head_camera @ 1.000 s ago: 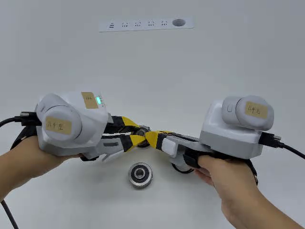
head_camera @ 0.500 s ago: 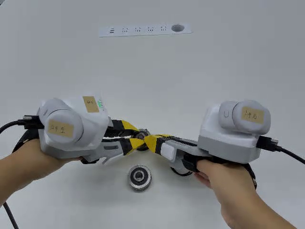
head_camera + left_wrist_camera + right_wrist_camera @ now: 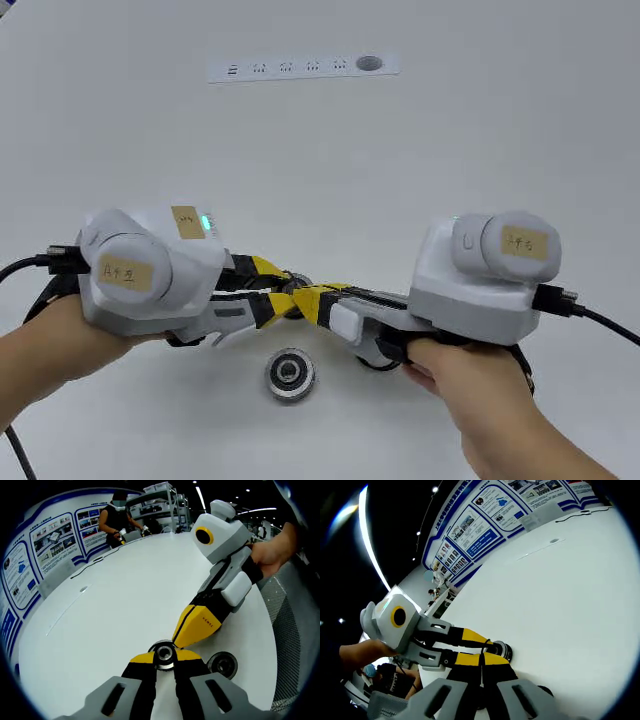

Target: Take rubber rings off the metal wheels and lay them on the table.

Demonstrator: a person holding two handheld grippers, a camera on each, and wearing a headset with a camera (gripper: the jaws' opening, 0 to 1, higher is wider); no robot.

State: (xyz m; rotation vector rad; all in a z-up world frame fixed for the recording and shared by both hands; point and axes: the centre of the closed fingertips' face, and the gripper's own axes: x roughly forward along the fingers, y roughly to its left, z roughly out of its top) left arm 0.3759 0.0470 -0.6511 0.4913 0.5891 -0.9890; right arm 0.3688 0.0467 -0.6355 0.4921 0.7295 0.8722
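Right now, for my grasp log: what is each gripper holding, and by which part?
The left gripper clamps a metal wheel by its rim. The right gripper touches that wheel's edge, jaws together; hold unclear.

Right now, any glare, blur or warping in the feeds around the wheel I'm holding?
Head view: soft even light, sharp, faint shadow under the loose wheel. Left gripper view: fisheye curves the table edge, held wheel crisp. Right gripper view: table washed white, ceiling light streaks at upper left.
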